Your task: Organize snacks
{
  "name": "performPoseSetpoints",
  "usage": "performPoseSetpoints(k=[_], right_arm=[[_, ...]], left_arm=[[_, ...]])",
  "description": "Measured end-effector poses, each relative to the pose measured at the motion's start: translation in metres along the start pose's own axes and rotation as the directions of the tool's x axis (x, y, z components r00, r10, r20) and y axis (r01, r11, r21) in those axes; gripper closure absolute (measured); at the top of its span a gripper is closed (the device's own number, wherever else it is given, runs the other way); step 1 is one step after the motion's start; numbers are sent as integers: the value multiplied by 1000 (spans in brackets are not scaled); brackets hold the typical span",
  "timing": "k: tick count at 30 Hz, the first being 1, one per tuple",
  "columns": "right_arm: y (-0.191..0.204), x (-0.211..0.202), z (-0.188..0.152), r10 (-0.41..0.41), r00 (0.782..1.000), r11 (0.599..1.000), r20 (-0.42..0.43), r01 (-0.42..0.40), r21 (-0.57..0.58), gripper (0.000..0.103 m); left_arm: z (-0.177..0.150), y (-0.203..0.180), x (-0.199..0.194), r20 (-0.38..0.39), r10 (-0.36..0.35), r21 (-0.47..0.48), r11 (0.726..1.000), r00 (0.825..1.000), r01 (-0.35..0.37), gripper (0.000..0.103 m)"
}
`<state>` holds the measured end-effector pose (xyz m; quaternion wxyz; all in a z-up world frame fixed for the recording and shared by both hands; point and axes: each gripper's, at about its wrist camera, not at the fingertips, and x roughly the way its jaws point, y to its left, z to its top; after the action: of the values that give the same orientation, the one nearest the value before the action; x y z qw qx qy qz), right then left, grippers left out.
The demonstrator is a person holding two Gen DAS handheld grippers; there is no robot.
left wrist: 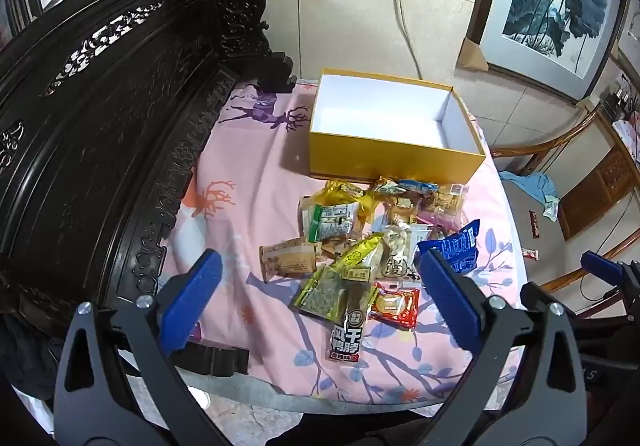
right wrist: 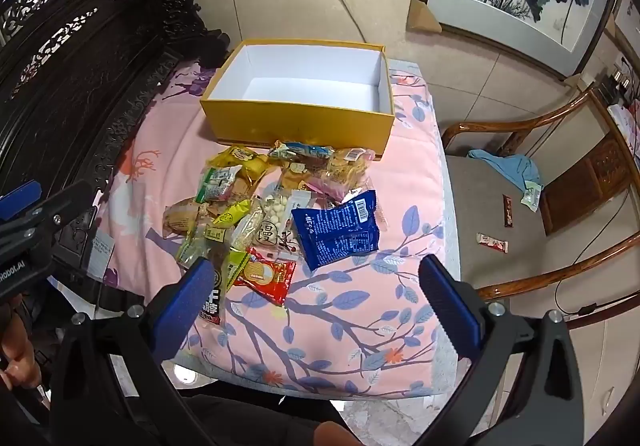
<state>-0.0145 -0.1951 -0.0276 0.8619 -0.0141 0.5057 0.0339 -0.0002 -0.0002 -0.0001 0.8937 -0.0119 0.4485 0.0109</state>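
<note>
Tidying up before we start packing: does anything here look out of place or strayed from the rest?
Yes. Two small snack bars lie on the wooden chair beside the bed, apart from the snack pile. The yellow box is empty.

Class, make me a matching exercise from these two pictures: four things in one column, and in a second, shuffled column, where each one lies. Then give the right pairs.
Things
1. yellow box
2. blue packet
3. red packet
4. blue cloth

Places
A. on the wooden chair's seat
B. at the near edge of the snack pile, closest to the tools
C. on the right side of the snack pile
D. behind the snack pile, towards the wall, open and holding nothing

Pairs: 1-D, 2-C, 3-B, 4-A
</note>
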Motion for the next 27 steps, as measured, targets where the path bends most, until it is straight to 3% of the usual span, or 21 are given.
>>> performPoseSetpoints(k=[27], right_arm=[[-3, 4, 1, 4, 1000, 1000, -11, -4, -9, 1]], left_arm=[[-9, -6, 11, -34, 27, 7, 1000, 999, -27, 2]])
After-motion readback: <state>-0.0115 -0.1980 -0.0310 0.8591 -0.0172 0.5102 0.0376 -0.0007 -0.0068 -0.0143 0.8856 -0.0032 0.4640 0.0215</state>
